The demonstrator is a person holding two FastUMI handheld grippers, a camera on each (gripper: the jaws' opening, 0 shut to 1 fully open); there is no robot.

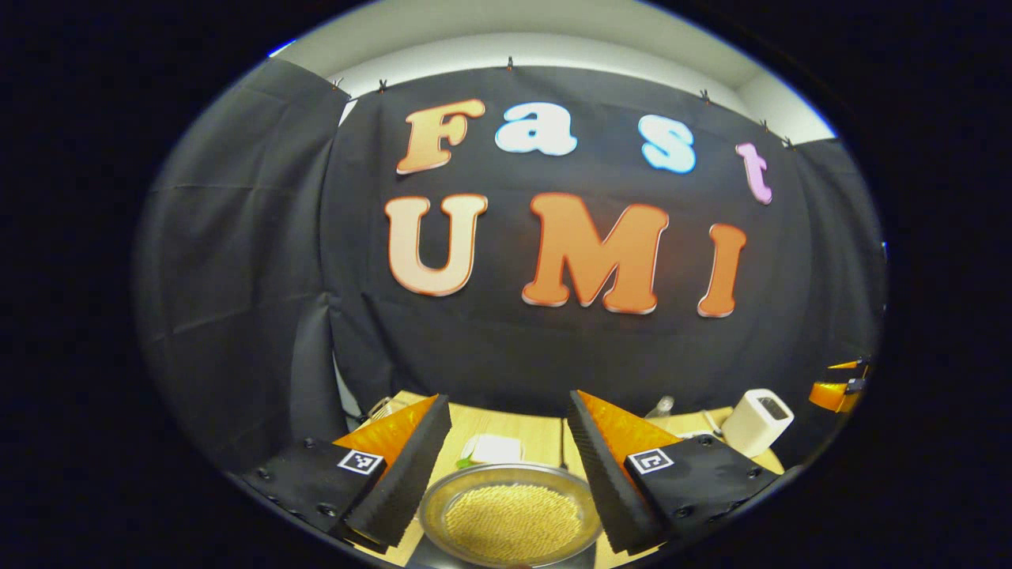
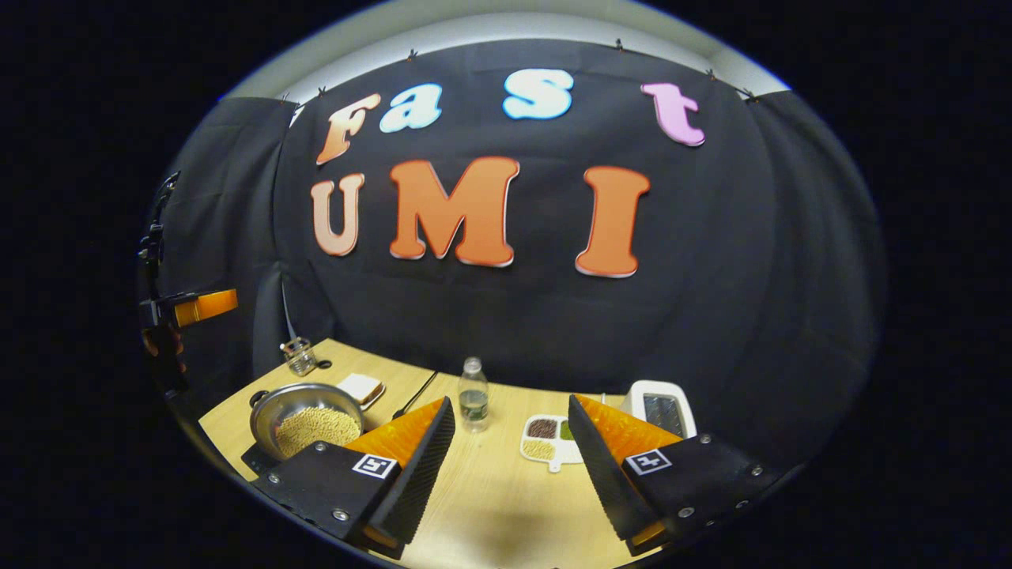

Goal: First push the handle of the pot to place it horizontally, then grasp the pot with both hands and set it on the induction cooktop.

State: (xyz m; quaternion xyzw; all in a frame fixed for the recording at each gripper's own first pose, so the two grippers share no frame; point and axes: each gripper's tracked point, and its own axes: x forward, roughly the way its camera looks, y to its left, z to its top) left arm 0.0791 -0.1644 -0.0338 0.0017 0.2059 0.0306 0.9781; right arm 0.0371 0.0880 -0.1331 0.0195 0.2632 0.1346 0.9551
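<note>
1. Table [image 2: 490, 490]: pale wood top, runs across the booth in front of the black cloth wall.
2. Pot [image 2: 304, 419]: shiny metal, round, filled w/ pale yellow grains. Right gripper view: sits at far-left of table on a dark flat slab, small dark knob at its left rim. Left gripper view: pot [image 1: 510, 514] lies straight ahead, low, between the two fingers but not touched by them. Handle position: can't tell.
3. Left gripper [image 1: 510, 466]: fingers spread wide, nothing pinched, hovering above pot, apart from it. Seen also from the right gripper view at far left edge, off the table side, held up in the air.
4. Right gripper [image 2: 512, 462]: fingers spread wide, nothing between them but bare table; well to the right of pot. Seen also from the left gripper view at far right edge.
5. Toaster [image 2: 660, 411]: white, slots up, far right of table, behind right finger. Left gripper view: toaster [image 1: 757, 421] at right.
6. Tray [image 2: 547, 438]: white, compartments w/ dark, green and yellow bits; just left of toaster.
7. Bottle [image 2: 473, 395]: clear plastic, upright, mid-table, between pot and tray.
8. Bread [image 2: 360, 387]: pale slab on a small board, just beyond pot's right side.
9. Glass [image 2: 298, 356]: clear, far-left corner, beyond pot.
</note>
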